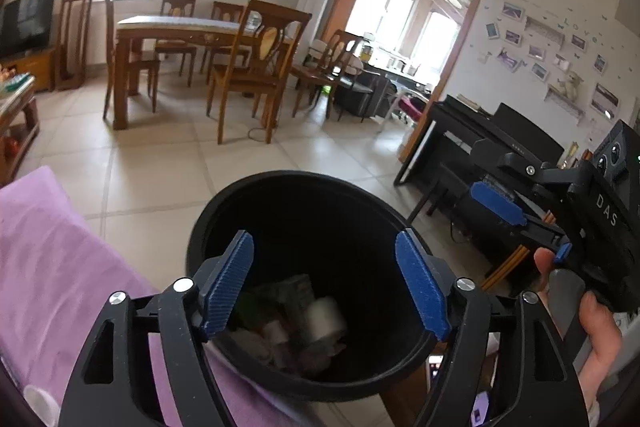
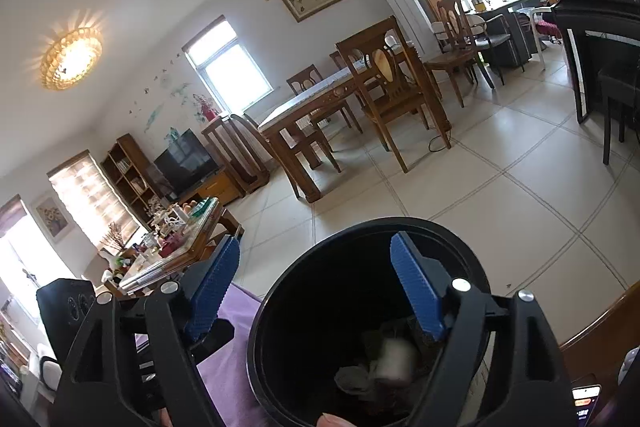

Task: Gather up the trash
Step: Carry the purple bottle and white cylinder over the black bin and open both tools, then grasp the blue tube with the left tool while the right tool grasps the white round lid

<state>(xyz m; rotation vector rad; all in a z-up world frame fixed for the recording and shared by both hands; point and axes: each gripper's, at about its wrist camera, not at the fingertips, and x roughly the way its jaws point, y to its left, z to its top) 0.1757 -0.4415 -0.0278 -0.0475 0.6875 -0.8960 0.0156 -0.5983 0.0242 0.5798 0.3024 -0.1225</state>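
Two claws hover over a black trash bin.
The left claw [image 1: 324, 287] and right claw [image 2: 316, 291] both gape wide, holding nothing; the bin [image 1: 208, 227], with crumpled trash [image 1: 324, 319] inside, sits beside a purple cloth [image 1: 52, 259].

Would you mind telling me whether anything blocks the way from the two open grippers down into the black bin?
Nothing visible does. The left gripper and right gripper are both open and empty above the black bin, whose mouth has no lid. Crumpled trash already lies at the bottom, well below the rim.
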